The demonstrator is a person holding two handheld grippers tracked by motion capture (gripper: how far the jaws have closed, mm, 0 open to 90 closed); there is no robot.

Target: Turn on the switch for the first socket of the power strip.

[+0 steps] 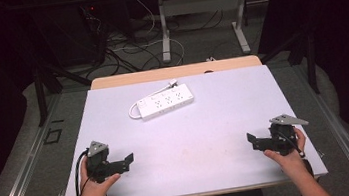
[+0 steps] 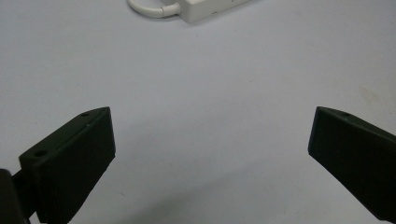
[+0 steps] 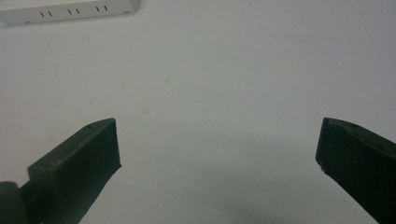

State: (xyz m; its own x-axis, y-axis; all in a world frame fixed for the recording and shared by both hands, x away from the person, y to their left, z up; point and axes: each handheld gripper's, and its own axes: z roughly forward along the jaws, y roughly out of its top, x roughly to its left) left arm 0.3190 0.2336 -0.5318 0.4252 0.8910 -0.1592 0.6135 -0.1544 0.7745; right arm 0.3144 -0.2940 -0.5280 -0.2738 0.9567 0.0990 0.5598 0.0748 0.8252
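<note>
A white power strip [image 1: 165, 103] lies flat on the far middle of the pale table [image 1: 226, 122], slightly left of centre, its short white cord [image 1: 136, 107] looped at its left end. The left gripper [image 1: 128, 160] rests low at the near left of the table and the right gripper [image 1: 251, 140] at the near right, both well apart from the strip. Each has its jaws spread wide and empty, bare table between them in both gripper views, with the strip's edge at the far top.
</note>
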